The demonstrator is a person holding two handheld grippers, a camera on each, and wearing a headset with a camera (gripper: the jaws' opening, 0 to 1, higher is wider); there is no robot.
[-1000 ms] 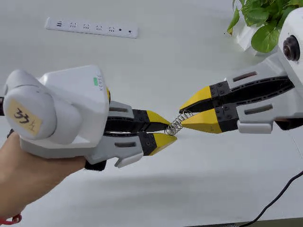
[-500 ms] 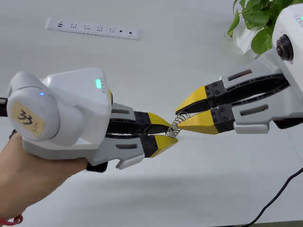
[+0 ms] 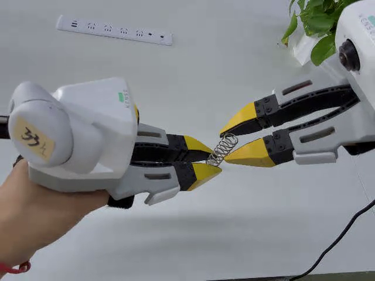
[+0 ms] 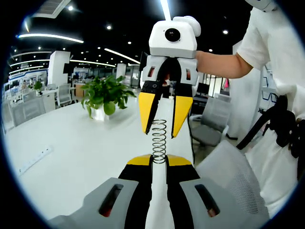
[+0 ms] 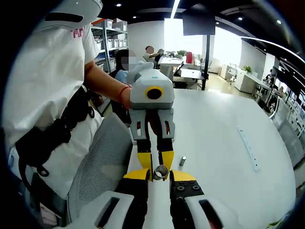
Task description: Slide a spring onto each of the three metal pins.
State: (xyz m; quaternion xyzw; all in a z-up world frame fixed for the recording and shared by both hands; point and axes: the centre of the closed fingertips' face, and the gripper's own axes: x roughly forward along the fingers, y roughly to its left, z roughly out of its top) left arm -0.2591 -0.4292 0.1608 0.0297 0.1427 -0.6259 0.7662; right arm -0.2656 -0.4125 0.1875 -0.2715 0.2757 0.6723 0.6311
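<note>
**Spring: coil held in mid-air between two grippers**

**Item.** Spring, bare metal coil, carried above the white tabletop and clear of it.

**Axis.** The long axis runs from the left gripper up and across to the right gripper. In the left gripper view it stands straight out along that gripper's own jaws. In the right gripper view it is seen end-on, with the open bore facing the camera.

**Left gripper.** Carried in a hand. Its jaws are pressed together on the spring's near end. Whether a pin sits inside the coil there cannot be told.

**Right gripper.** Its jaws are spread, one to each side of the spring's free end, which lies between the yellow tips. It may touch the lower tip; this is not certain.

**Metal pin.** One pin, short and upright on the tabletop, lies just beyond the meeting jaw tips and a little to one side.

**Relation for the next move.** The grippers meet tip to tip along the spring's axis, and the right gripper is nearer the free end. The bore probably has to be lined up with a pin before the spring can slide on.

**Also present.** Power strip; potted plant.
</note>
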